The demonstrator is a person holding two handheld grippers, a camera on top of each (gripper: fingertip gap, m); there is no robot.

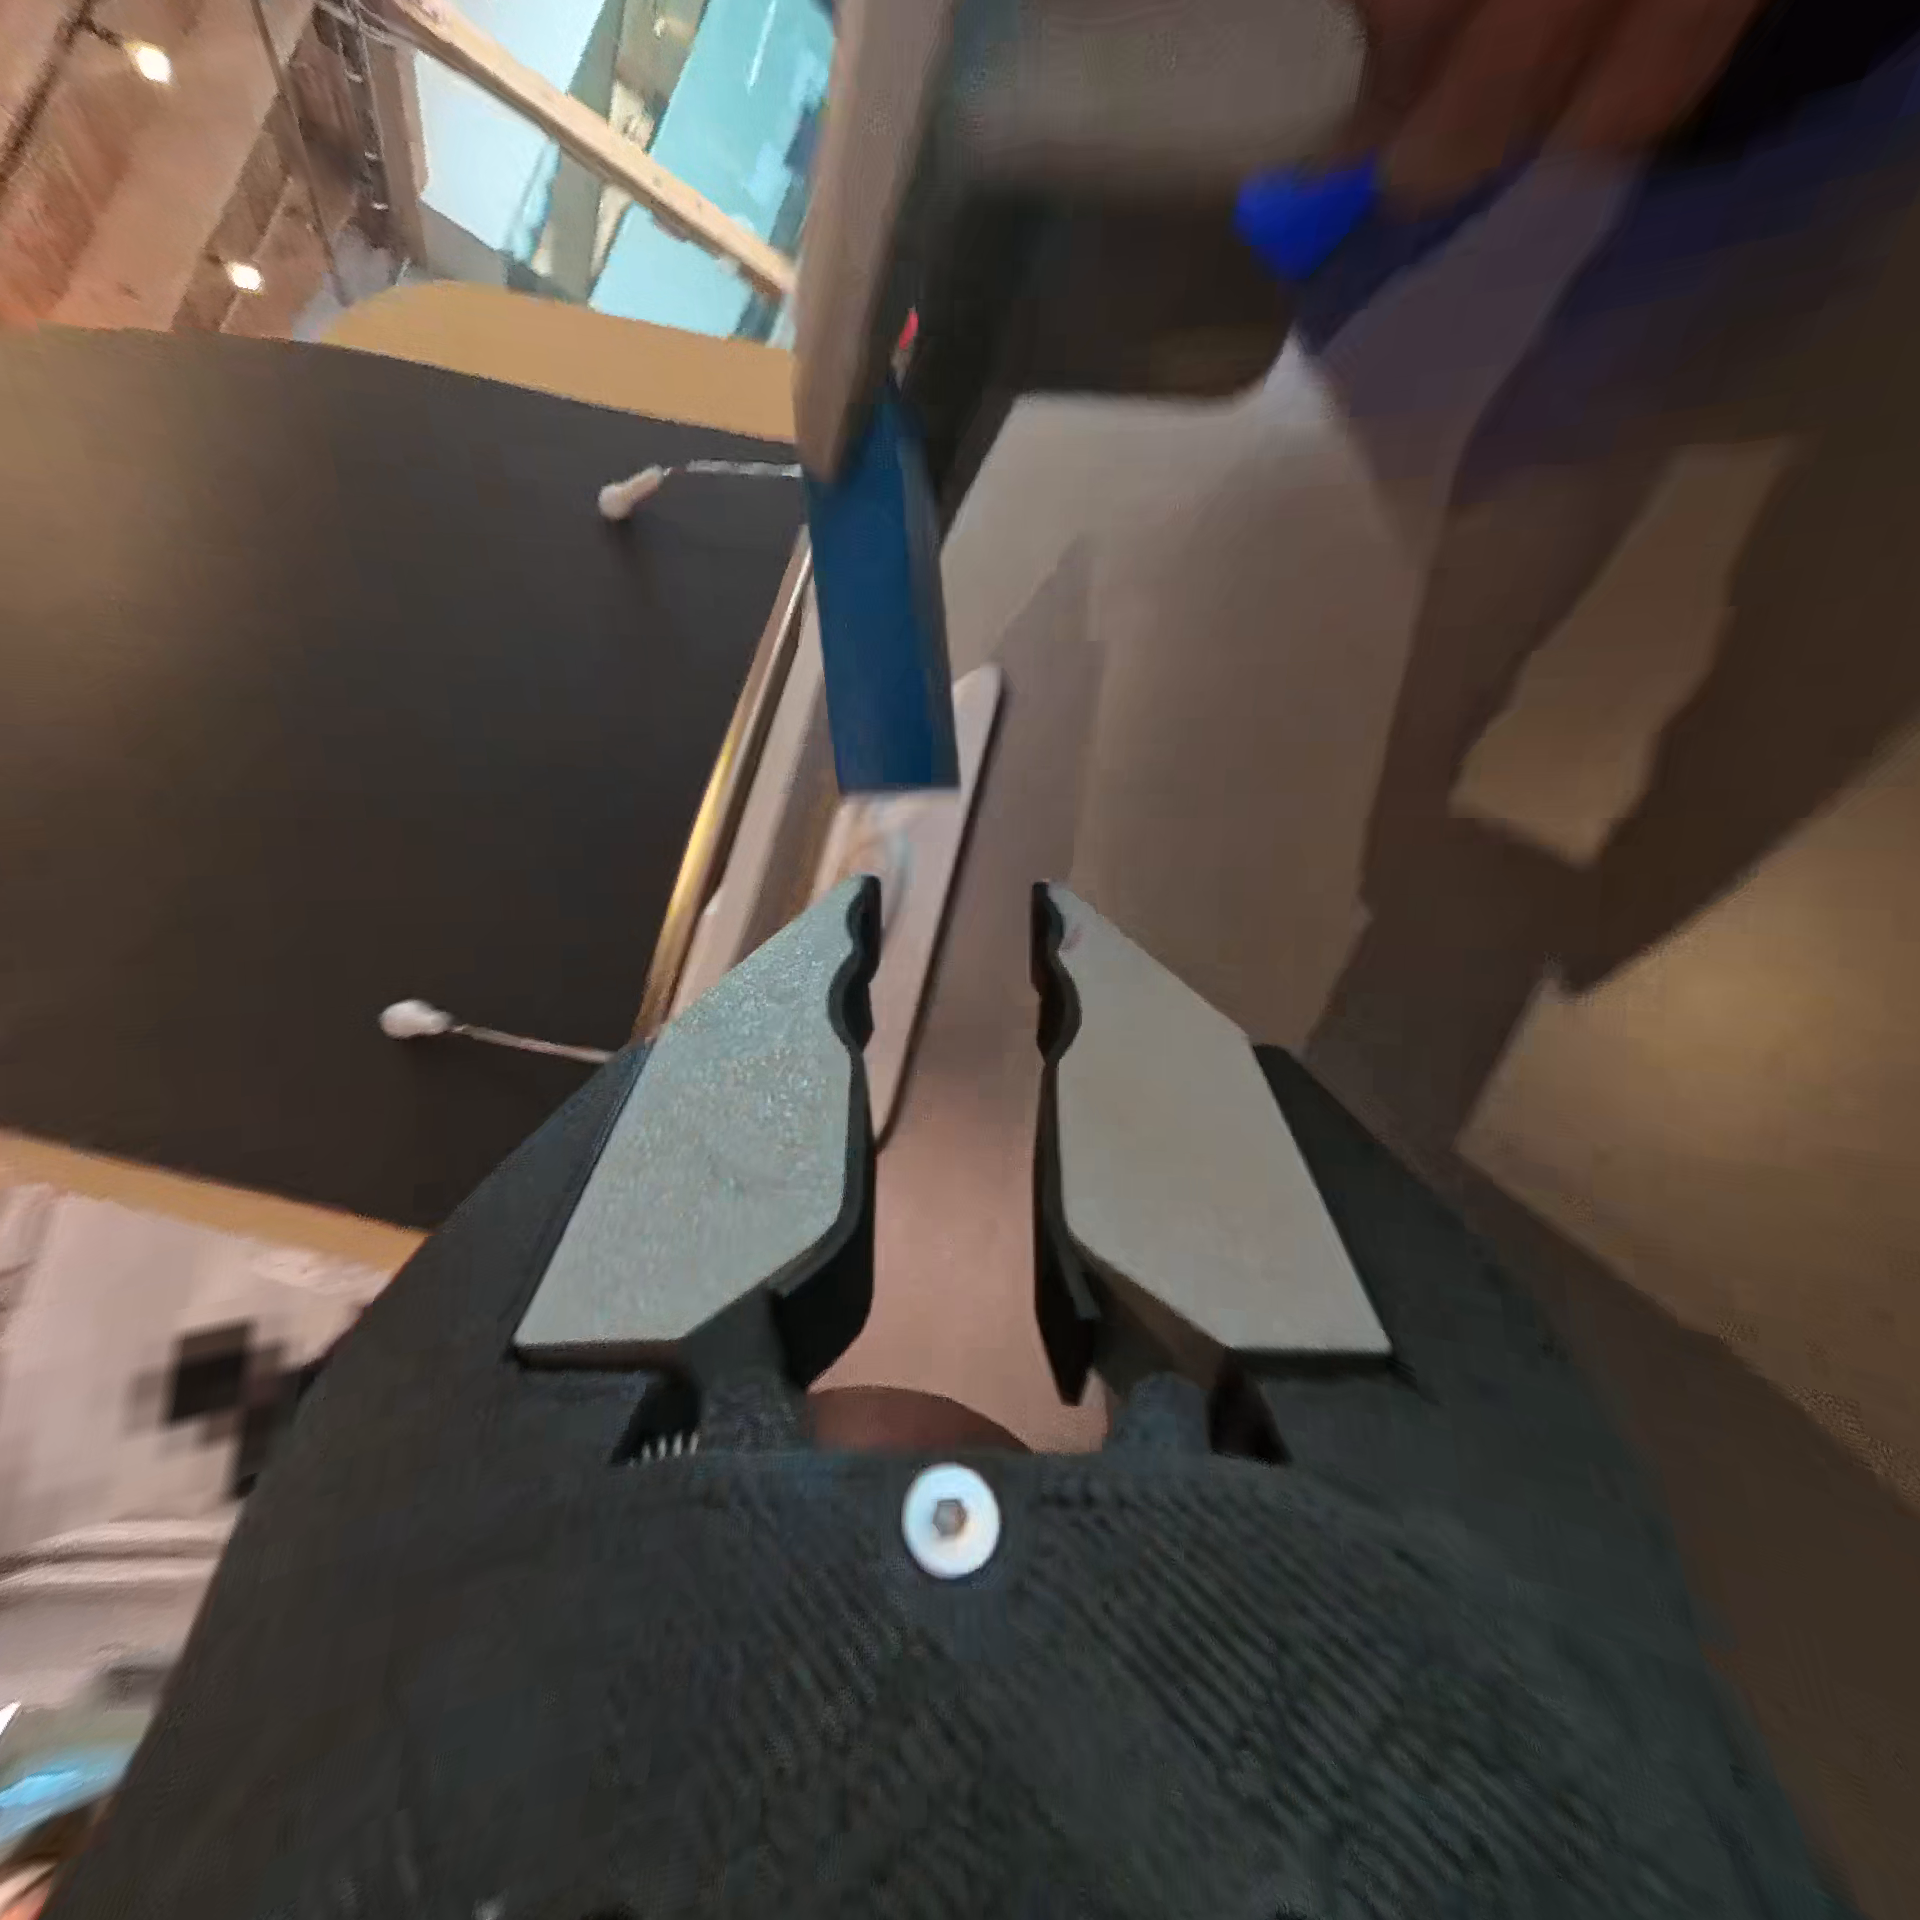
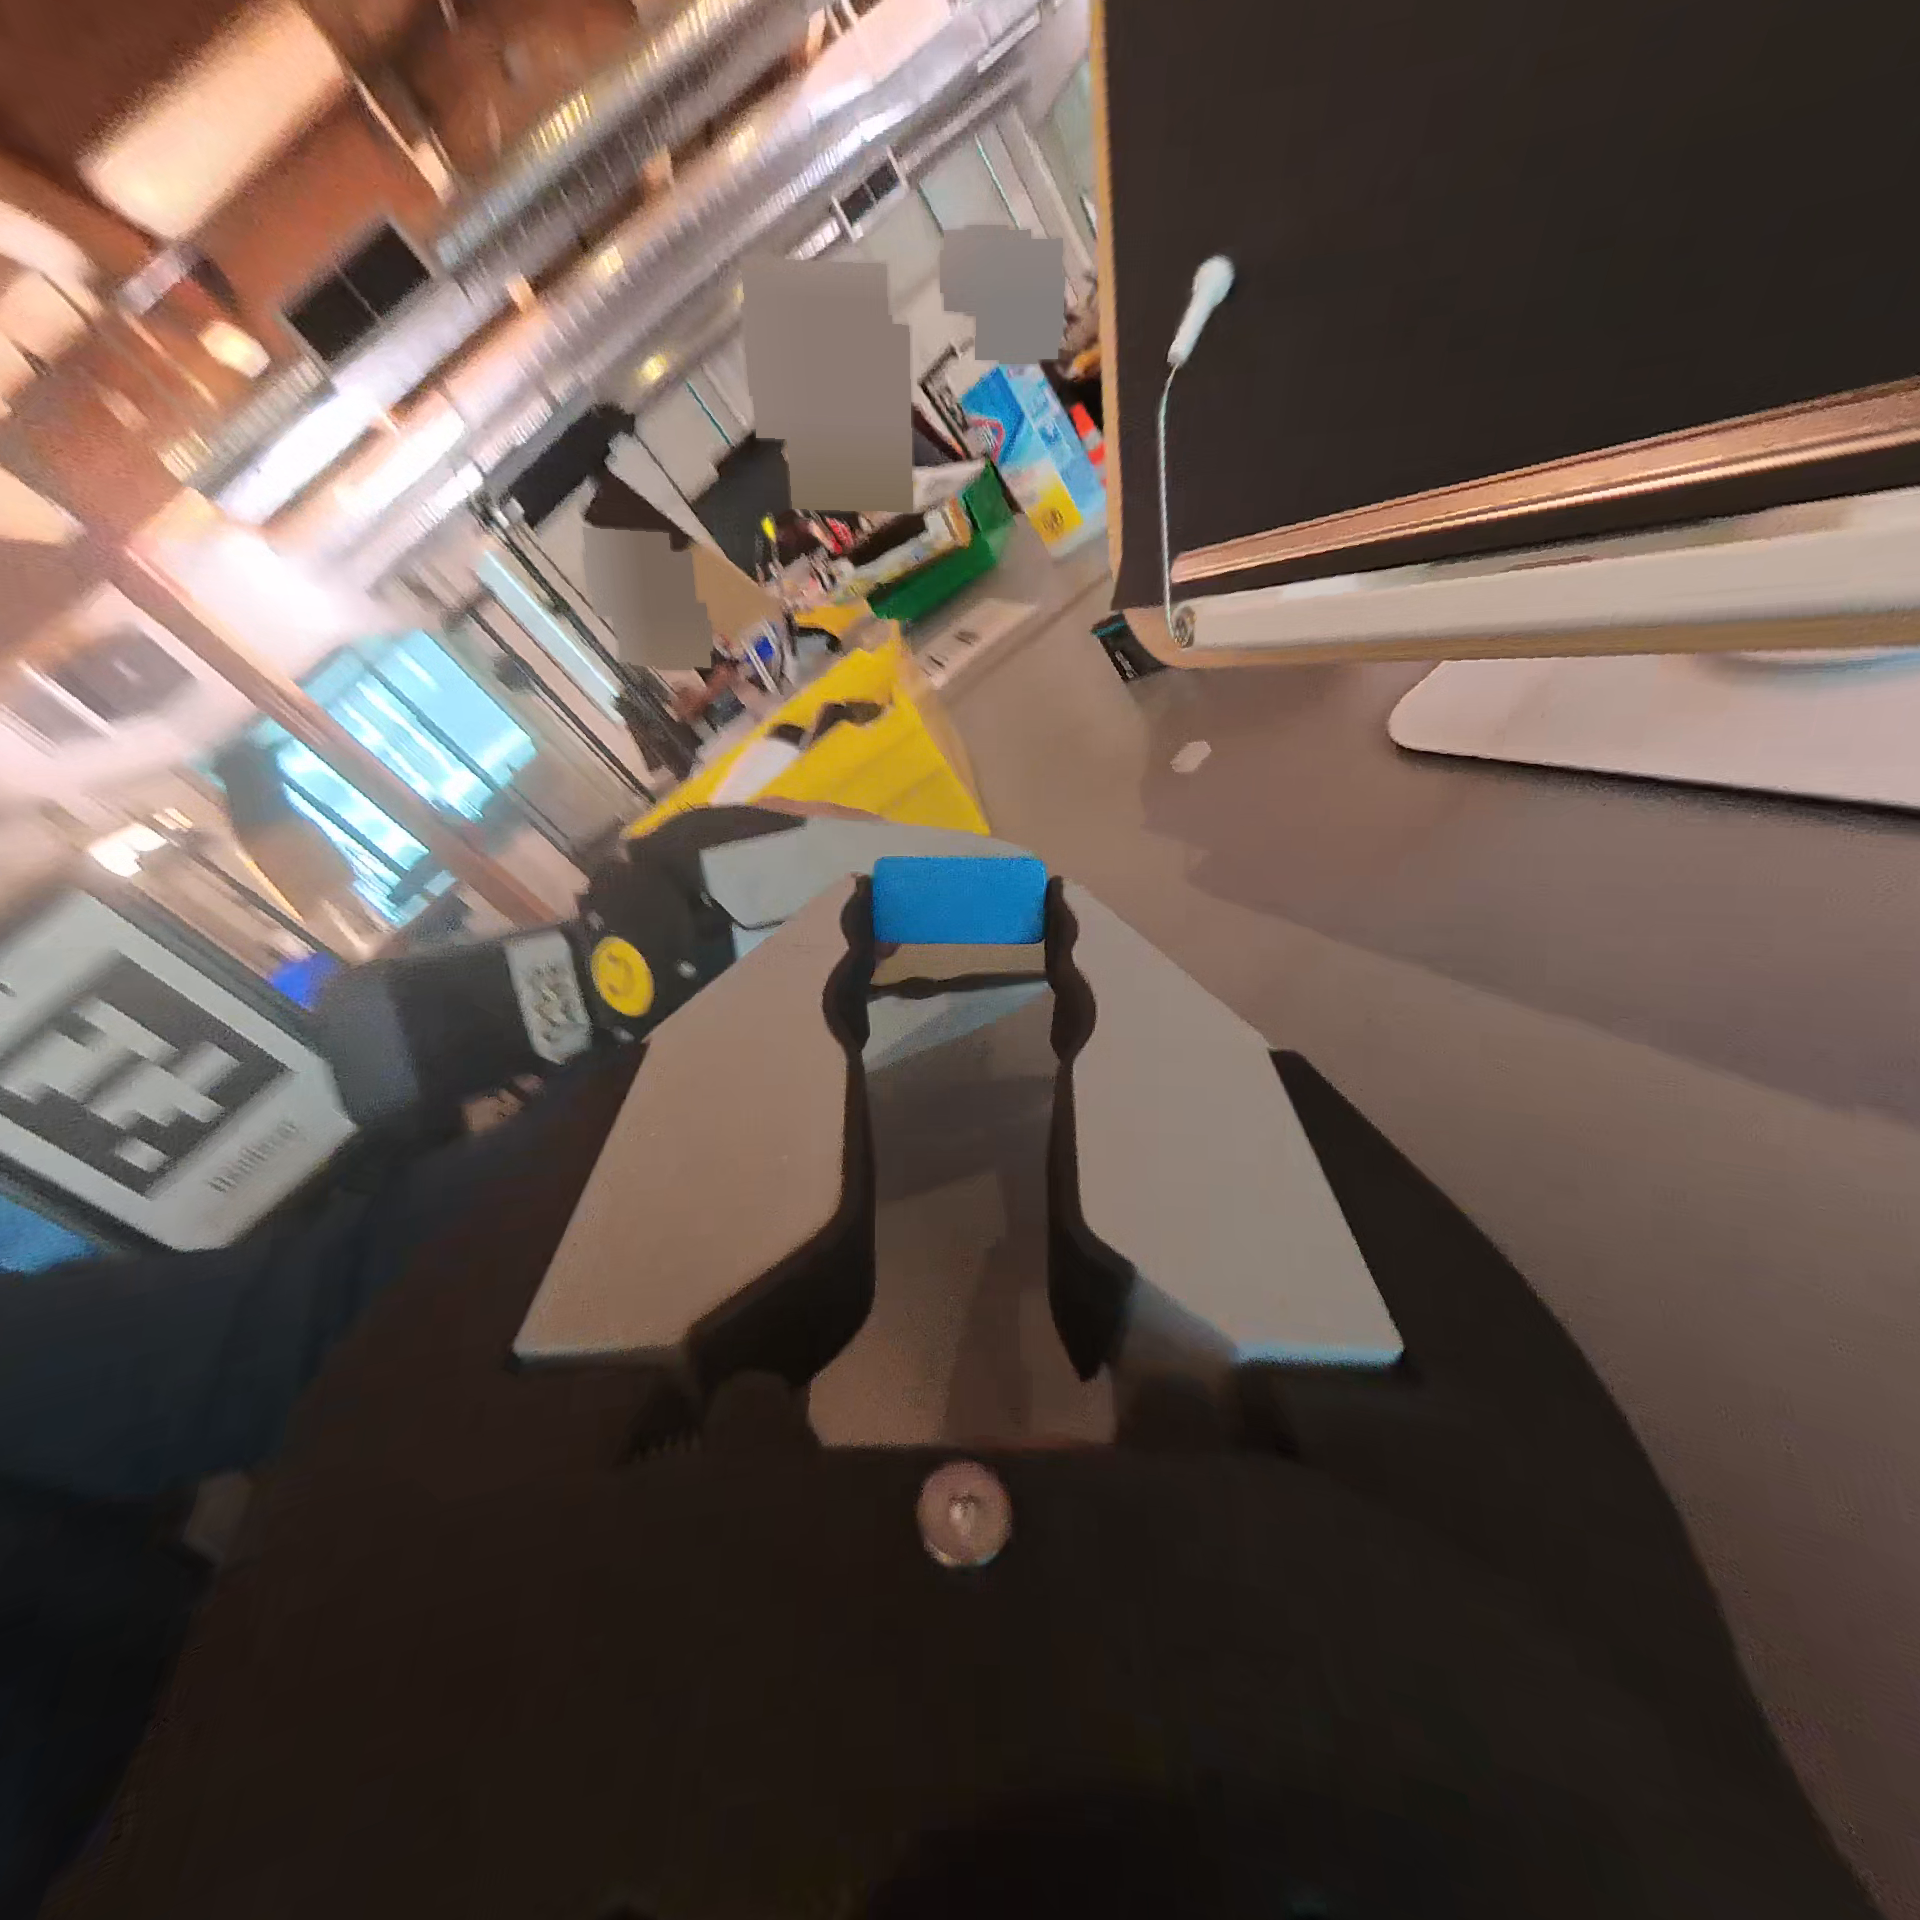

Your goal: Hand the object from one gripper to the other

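Note:
A blue rectangular block [image 2: 958, 900] is pinched between the tips of my right gripper [image 2: 958, 916], which is shut on it. In the left wrist view the same block [image 1: 883, 623] hangs down from the blurred right gripper [image 1: 894, 416] at the top. My left gripper [image 1: 956, 899] points at the block from just below it. Its jaws are apart with nothing between them, and a short gap separates them from the block's lower end. The left gripper also shows at the left of the right wrist view [image 2: 748, 883], black with a yellow button.
A large black monitor panel [image 2: 1507, 260] on a white stand base [image 2: 1662, 738] stands on the grey table [image 2: 1455, 987]. Thin cables with white ends hang over the panel [image 1: 623, 494]. A yellow bin [image 2: 852, 748] and cluttered tables lie farther off.

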